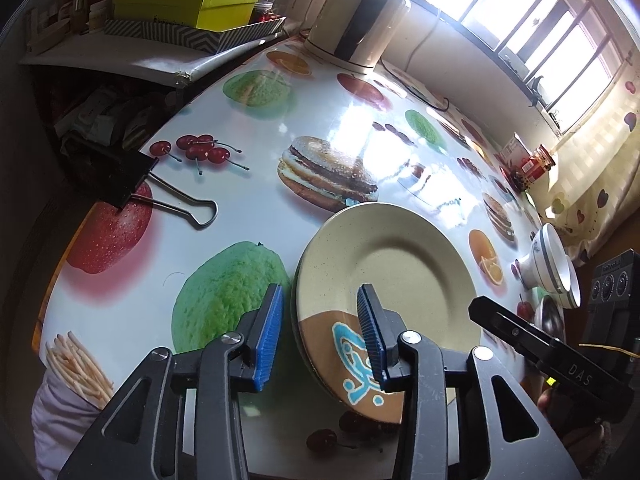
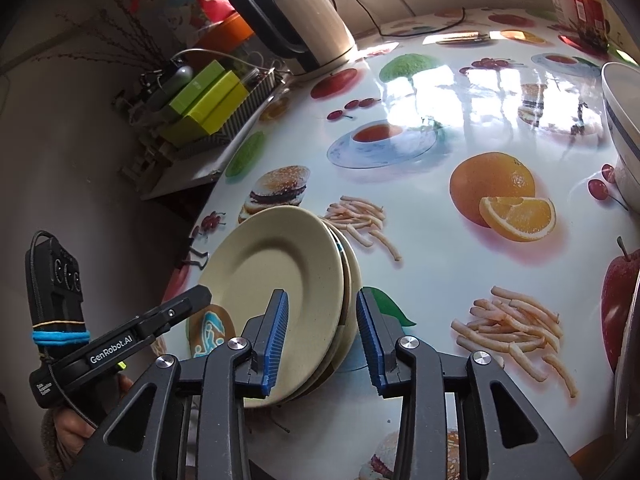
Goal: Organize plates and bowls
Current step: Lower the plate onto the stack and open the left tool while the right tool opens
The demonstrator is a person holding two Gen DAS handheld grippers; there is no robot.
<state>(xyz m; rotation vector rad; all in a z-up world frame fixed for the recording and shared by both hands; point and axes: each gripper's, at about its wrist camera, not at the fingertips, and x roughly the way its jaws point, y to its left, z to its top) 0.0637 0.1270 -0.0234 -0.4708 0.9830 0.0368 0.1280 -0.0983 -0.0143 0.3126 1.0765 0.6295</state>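
A stack of cream plates point(image 1: 384, 264) with a brown and blue patch lies on the fruit-print table point(image 1: 248, 216). My left gripper point(image 1: 320, 332) is open, its jaws straddling the stack's near-left rim. My right gripper point(image 2: 322, 336) is open and straddles the stack's point(image 2: 276, 280) opposite rim; its body shows in the left wrist view point(image 1: 532, 344). A white bowl with blue bands point(image 1: 552, 264) lies tilted at the right, with a metal bowl point(image 1: 550, 316) beside it. The white bowl's rim shows at the right wrist view's edge point(image 2: 620, 128).
A white electric kettle point(image 2: 304, 20) stands at the table's far edge with its cable. A black binder clip point(image 1: 132, 184) grips the tablecloth at the left edge. Green boxes point(image 1: 192, 0) sit on a side shelf. A red jar point(image 1: 536, 164) stands near the window.
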